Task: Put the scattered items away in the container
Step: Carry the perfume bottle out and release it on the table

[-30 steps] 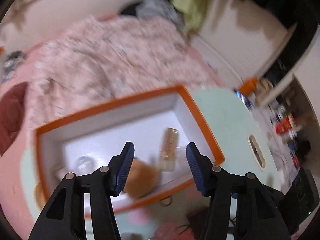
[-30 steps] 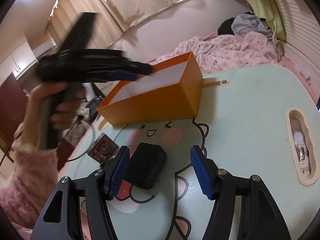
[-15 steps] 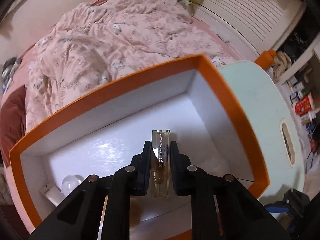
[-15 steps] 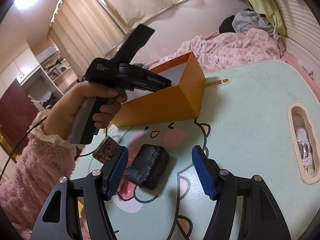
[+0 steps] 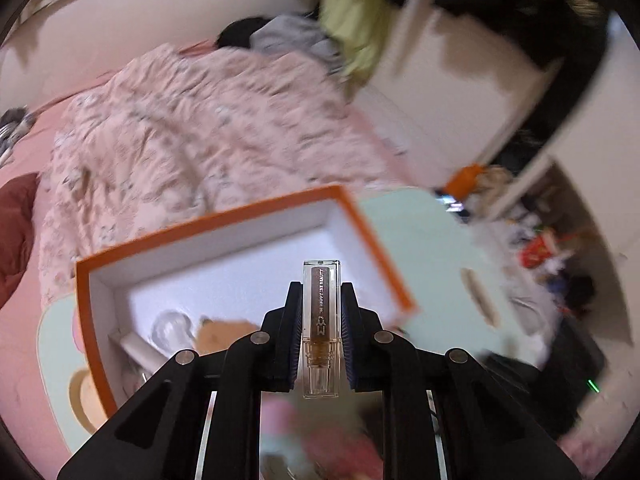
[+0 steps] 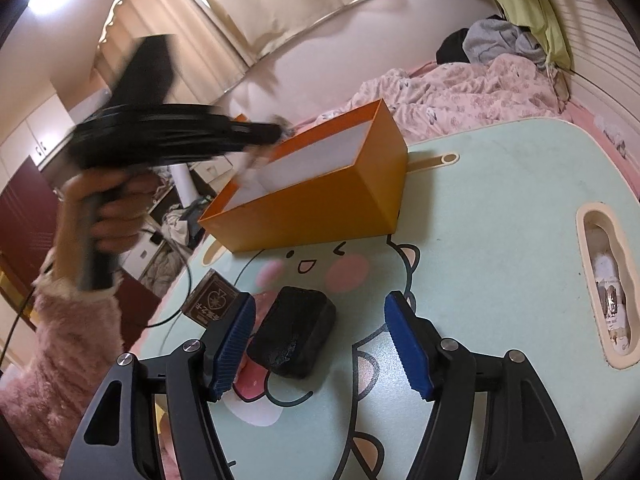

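Note:
My left gripper [image 5: 321, 294] is shut on a clear lipstick tube [image 5: 321, 320] with a brown core, held upright above the near side of the orange box [image 5: 224, 216]. Inside the box lie a clear round item [image 5: 172, 326], a brown item [image 5: 218, 330] and a white tube [image 5: 138, 350]. In the right wrist view the left gripper [image 6: 168, 140] is a blurred black shape over the box [image 6: 320, 208], held by a hand in a pink fluffy sleeve. My right gripper [image 6: 320, 320] stands open around a black block [image 6: 296, 330] on the table, pads not touching it.
A dark brown card packet [image 6: 212, 304] lies left of the black block on the mint cartoon-print table [image 6: 500, 240]. The table has a slot [image 6: 608, 280] at its right side. A bed with a pink quilt [image 5: 200, 140] lies beyond the box.
The left gripper went from open to shut on the lipstick tube inside the box, then rose and drew back with it. The right gripper and black block stayed put.

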`<state>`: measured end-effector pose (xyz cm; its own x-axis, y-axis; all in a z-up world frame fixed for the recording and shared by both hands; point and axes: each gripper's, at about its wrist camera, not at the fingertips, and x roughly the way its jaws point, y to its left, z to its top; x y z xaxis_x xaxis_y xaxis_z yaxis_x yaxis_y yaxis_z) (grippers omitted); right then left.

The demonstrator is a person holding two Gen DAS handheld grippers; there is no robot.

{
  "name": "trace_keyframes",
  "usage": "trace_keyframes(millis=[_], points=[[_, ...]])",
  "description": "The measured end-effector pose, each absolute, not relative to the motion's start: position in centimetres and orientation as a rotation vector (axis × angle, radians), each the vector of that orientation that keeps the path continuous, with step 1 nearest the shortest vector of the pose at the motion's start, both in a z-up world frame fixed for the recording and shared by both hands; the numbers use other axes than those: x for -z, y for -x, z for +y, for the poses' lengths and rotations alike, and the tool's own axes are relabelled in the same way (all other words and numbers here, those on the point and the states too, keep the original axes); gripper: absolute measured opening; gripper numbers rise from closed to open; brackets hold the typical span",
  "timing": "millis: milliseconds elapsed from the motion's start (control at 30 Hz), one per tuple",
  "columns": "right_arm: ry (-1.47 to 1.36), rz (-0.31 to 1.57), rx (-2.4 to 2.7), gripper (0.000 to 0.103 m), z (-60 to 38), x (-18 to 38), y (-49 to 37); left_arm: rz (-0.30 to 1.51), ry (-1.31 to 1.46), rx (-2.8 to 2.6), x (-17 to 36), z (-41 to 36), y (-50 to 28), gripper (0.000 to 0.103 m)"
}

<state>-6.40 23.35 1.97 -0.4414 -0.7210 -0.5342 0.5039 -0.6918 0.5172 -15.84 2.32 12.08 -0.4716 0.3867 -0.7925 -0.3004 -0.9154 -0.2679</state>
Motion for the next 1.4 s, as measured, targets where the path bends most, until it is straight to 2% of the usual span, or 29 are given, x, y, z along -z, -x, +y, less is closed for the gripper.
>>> trace_keyframes(millis=[133,267,400,533,667,767,833,900,1033,1067,1133,1233,1333,1400], points=[[-0.983,-0.364,2.152,0.067,23.3,-2.0,6.4,-0.104,1.288,-2.376,-12.3,2.3,11.3,0.018],[-0.987,-0.354,2.155,0.067,23.2,-1.9,6.4,-0.110,1.321,-2.395,-10.1,1.9,8.3,0.018],[-0.993,-0.338,2.164,0.067,23.1,-1.9,6.4,-0.035,1.307,-2.512,-8.1,1.8,7.4,0.018],[-0.996,-0.325,2.173,0.067,22.9,-1.8,6.2,-0.083,1.330,-2.490,-6.4,1.5,7.9,0.019],[-0.992,-0.310,2.187,0.067,22.7,-1.9,6.1,-0.139,1.176,-2.568,-6.8,1.0,6.4,0.020],[-0.969,-0.276,2.187,0.067,22.5,-2.2,5.7,-0.232,1.021,-2.574,-7.1,0.1,4.7,0.023],[-0.967,-0.252,2.170,0.066,22.1,-2.7,5.8,-0.283,0.962,-2.616,-6.8,-1.0,3.6,0.034],[-0.978,-0.228,2.140,0.062,21.5,-3.5,6.2,-0.340,0.917,-2.640,-6.2,-2.2,2.8,0.036],[-0.941,-0.119,2.175,0.061,19.8,-8.7,7.5,-0.508,0.737,-2.738,-5.4,-5.4,0.4,0.037],[-0.975,-0.069,2.200,0.057,19.1,-9.9,8.1,-0.536,0.683,-2.779,-5.2,-6.3,-0.4,0.039],[-1.079,0.041,2.208,0.052,17.1,-11.7,9.9,-0.628,0.602,-2.784,-4.5,-7.9,-1.5,0.059],[-1.254,0.174,2.108,0.051,13.8,-12.5,13.7,-0.728,0.594,-2.739,-3.3,-9.2,-2.0,0.060],[-1.468,0.303,2.023,0.050,10.8,-11.1,17.5,-0.745,0.624,-2.724,-2.6,-9.4,-1.7,0.060],[-1.580,0.382,1.974,0.041,9.2,-9.9,19.1,-0.726,0.624,-2.717,-2.6,-9.3,-1.6,0.060]])
